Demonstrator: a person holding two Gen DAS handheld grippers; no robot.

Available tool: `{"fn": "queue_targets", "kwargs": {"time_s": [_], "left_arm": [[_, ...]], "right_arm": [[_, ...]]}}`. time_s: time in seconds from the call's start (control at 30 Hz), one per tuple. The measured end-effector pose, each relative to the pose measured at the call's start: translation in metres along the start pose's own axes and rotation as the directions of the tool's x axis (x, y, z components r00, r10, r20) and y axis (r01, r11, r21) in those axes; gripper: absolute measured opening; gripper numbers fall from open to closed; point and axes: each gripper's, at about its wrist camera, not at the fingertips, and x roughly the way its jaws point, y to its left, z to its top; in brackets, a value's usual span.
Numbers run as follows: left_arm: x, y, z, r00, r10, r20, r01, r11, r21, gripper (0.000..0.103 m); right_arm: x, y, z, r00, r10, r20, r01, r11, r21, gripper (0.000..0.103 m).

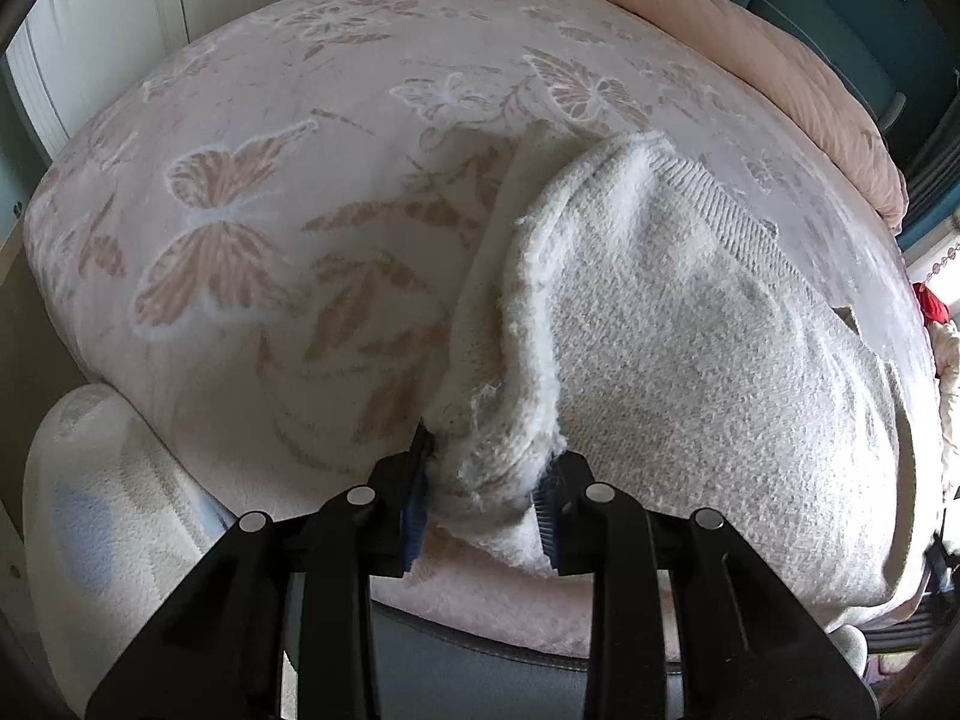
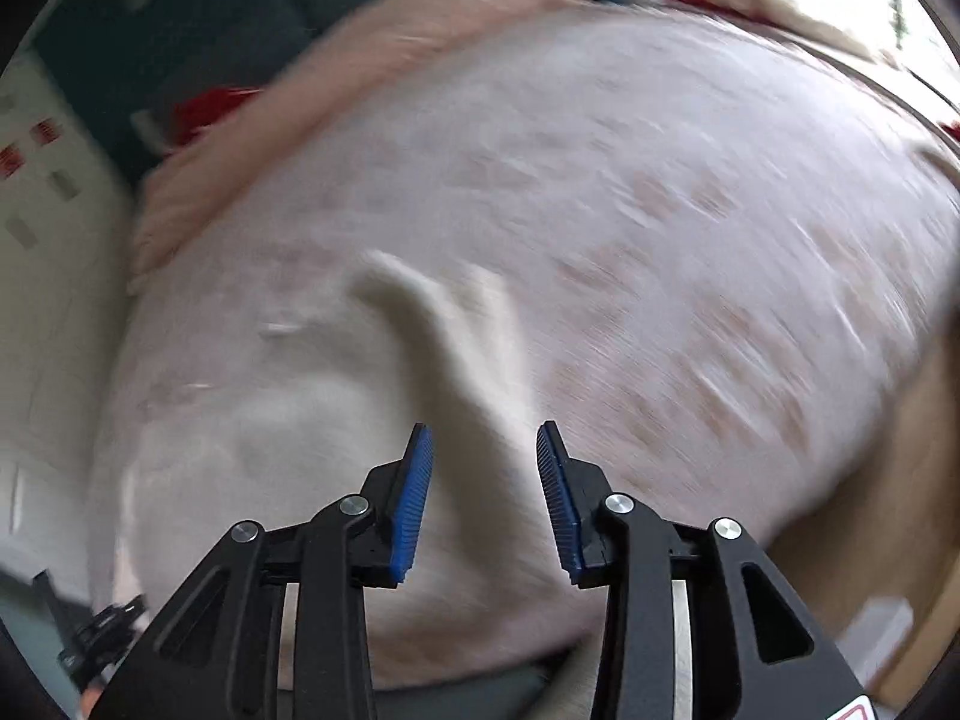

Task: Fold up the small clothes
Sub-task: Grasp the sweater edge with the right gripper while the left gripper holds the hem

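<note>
A small cream knitted sweater [image 1: 690, 336] lies on a pale pink butterfly-patterned blanket [image 1: 270, 192]. Its left edge is folded over, showing the fleecy inside. My left gripper [image 1: 489, 474] is shut on a bunched corner of the sweater at the blanket's near edge. In the blurred right wrist view my right gripper [image 2: 483, 450] is open and empty above the blanket [image 2: 660, 240]. A pale strip of the sweater [image 2: 432, 336] runs away ahead of its fingers.
A peach duvet [image 1: 750, 42] lies bunched along the far side of the bed. A white fleecy item [image 1: 102, 516] sits at the near left corner. White cupboard doors [image 1: 90, 18] stand at the far left. Red items [image 2: 210, 108] lie beyond the duvet.
</note>
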Motion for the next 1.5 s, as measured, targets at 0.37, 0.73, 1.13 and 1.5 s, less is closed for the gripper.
{"fn": "queue_targets", "kwargs": {"time_s": [0.37,0.73,1.13,1.5], "left_arm": [[0.003,0.000,0.001,1.000,-0.007,-0.014,0.007,1.000,-0.004,0.032],[0.008,0.004,0.001,1.000,-0.026,-0.007,0.026,0.999,-0.026,0.035],[-0.034,0.012,0.042,0.985,-0.136,0.110,0.136,0.991,0.005,0.077],[-0.028,-0.002,0.042,0.975,-0.219,0.026,0.218,0.975,0.033,0.007]], "right_arm": [[0.124,0.000,0.044,0.986,-0.105,-0.129,0.095,0.992,-0.078,0.011],[0.079,0.152,0.008,0.959,0.190,-0.209,-0.243,0.932,-0.268,0.020],[0.044,0.094,-0.015,0.998,-0.019,-0.055,0.005,0.971,-0.238,0.073],[0.025,-0.005,0.001,0.988,0.115,-0.106,-0.112,0.993,0.033,0.009]]}}
